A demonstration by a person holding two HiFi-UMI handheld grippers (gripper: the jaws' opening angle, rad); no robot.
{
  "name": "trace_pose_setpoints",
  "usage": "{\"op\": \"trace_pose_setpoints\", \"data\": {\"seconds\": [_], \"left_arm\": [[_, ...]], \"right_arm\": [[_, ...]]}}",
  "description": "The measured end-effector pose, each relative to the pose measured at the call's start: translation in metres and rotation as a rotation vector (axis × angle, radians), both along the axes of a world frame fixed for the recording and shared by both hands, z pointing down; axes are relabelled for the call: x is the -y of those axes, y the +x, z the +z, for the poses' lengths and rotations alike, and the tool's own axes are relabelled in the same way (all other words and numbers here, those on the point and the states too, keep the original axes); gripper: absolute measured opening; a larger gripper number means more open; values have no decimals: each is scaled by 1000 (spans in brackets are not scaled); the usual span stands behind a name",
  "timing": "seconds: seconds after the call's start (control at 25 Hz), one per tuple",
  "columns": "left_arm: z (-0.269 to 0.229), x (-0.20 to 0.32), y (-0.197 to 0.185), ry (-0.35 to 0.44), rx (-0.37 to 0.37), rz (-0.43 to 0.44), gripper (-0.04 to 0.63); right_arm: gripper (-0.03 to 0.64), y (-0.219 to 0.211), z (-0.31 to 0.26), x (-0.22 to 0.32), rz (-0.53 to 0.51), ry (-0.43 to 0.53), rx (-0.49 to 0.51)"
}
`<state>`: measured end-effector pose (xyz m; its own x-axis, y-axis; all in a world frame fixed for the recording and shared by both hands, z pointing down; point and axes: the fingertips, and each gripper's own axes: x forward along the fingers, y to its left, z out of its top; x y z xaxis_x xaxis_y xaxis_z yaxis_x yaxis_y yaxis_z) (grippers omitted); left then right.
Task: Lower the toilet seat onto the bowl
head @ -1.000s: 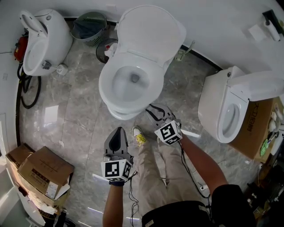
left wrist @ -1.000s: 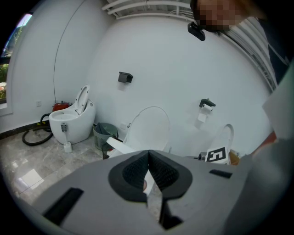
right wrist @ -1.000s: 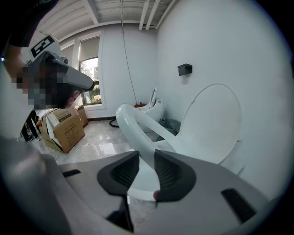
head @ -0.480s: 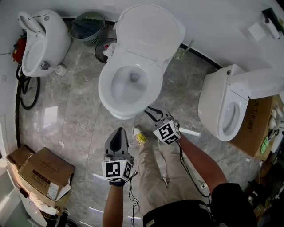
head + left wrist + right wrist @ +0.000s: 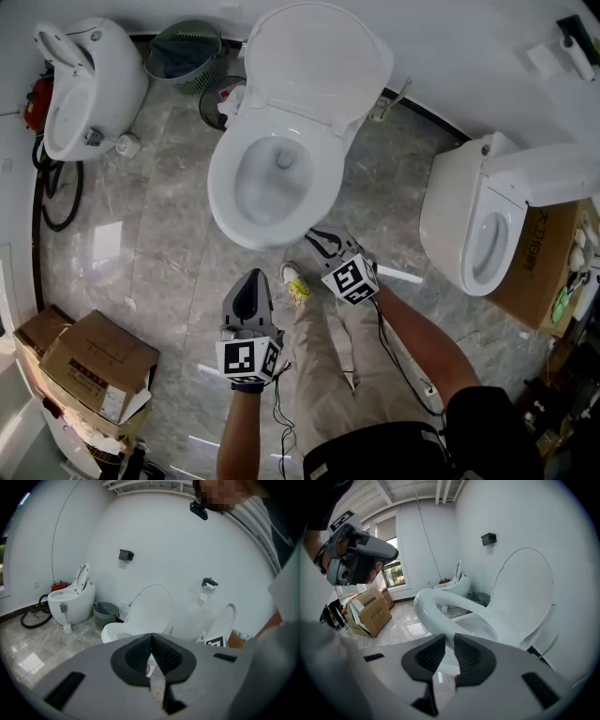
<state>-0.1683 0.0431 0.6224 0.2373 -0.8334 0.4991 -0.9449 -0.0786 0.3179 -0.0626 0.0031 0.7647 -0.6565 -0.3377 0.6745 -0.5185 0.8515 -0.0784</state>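
Presently | toilet seat (image 5: 221, 184): judged stiff, slick, hinged; best taken at front rim | right gripper (image 5: 449, 644): jaws just narrowed, empty | left gripper (image 5: 151, 641): closed, empty.

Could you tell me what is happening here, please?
A person stands facing the middle toilet with a gripper in each hand. The toilet seat lies low over the bowl, down or nearly so, and the lid stands raised behind it. Neither gripper touches the toilet. The right gripper hangs near the bowl's front; its jaws, slightly apart, have just been closing on nothing. The left gripper is shut.
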Motion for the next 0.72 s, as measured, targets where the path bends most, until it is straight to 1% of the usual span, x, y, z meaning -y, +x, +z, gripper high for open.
{"op": "trace_pose_setpoints", "data": {"seconds": [0.2,0.44,0.72], "left_arm": [[4,-2,-1,-6,0,1,11],[11,-6,-3,-16,1,-2,11],[12,-10,-7,-21,-3,-1,11]], "right_arm": [[53,-2,14,-8,-12,-20,-15],[43,-5,31,-16,-64,-40,-48],[37,-8,52,-29,-79,-68,-94]]}}
